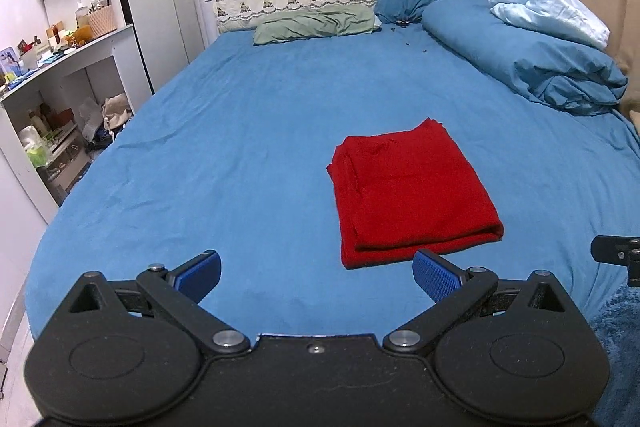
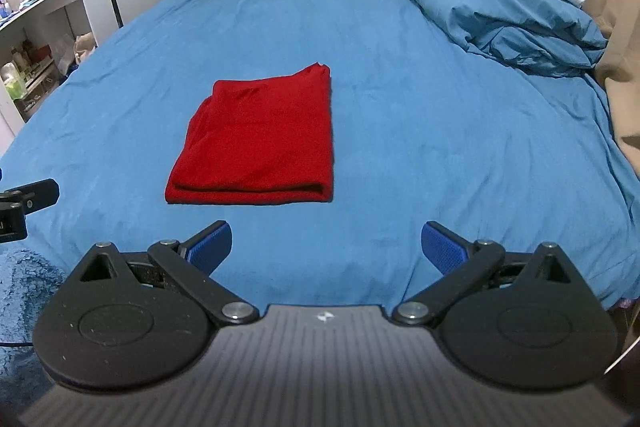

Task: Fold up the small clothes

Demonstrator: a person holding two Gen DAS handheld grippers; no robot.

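Red garment (image 1: 412, 187) lay folded flat on blue bedsheet (image 1: 240, 147), near foot edge of bed, clear of both grippers. Long axis ran toward headboard; doubled fold edge faced grippers. Left gripper (image 1: 316, 273): jaws wide, nothing between pads; garment ahead and to its right, near corner just beyond right pad. Right gripper (image 2: 326, 247): jaws wide, empty; garment ahead and to its left. Garment sat between two grippers' lines; neither clearly nearer. Judged: fold looked complete; any further fold would start at near edge.
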